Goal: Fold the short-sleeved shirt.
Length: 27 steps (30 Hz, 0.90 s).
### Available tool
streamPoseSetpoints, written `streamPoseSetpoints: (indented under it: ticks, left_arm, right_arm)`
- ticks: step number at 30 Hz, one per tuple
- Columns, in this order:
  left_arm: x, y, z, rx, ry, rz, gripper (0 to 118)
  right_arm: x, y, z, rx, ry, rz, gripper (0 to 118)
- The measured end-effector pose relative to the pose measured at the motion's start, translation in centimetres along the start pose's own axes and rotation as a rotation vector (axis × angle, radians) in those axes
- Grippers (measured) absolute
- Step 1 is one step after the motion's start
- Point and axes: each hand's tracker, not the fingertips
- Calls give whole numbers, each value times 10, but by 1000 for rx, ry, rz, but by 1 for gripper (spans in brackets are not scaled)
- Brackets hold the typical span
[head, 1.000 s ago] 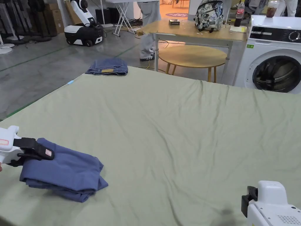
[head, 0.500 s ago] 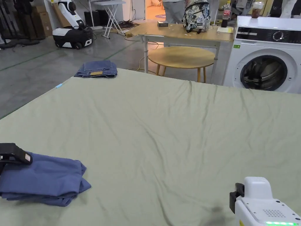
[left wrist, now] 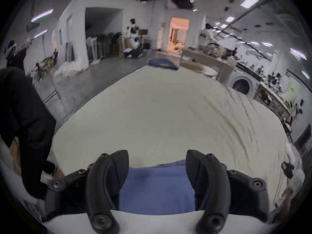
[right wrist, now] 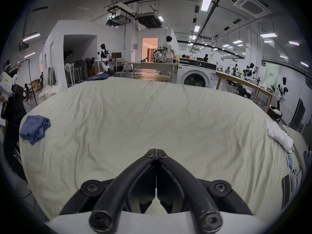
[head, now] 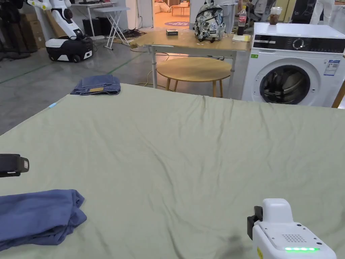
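Nearby, folded jeans (head: 96, 85) and a white garment (right wrist: 280, 137) flank the shirt (head: 37, 217).

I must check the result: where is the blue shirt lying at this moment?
In the head view the folded blue shirt lies on the green sheet at the near left corner, just below the open left claw.

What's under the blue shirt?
The blue shirt lies folded on the green sheet covering the table. Whatever is beneath the sheet, or tucked inside the shirt's folds, stays hidden.
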Motion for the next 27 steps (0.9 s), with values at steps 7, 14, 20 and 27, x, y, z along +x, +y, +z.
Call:
streamPoseSetpoints:
  ticks: [7, 14, 20, 27]
  left_arm:
    - [123, -46, -3, 120, -107, -176, 12]
    - [245, -93, 13, 269, -177, -217, 0]
    - [311, -111, 16, 381, -158, -240, 0]
    - [355, -123, 30, 520, -186, -232, 0]
  right_arm:
    - [13, 4, 10, 34, -26, -38, 0]
    - [34, 5, 22, 85, -79, -73, 0]
    - [52, 15, 41, 173, -132, -92, 0]
    - [68, 25, 58, 281, -190, -113, 0]
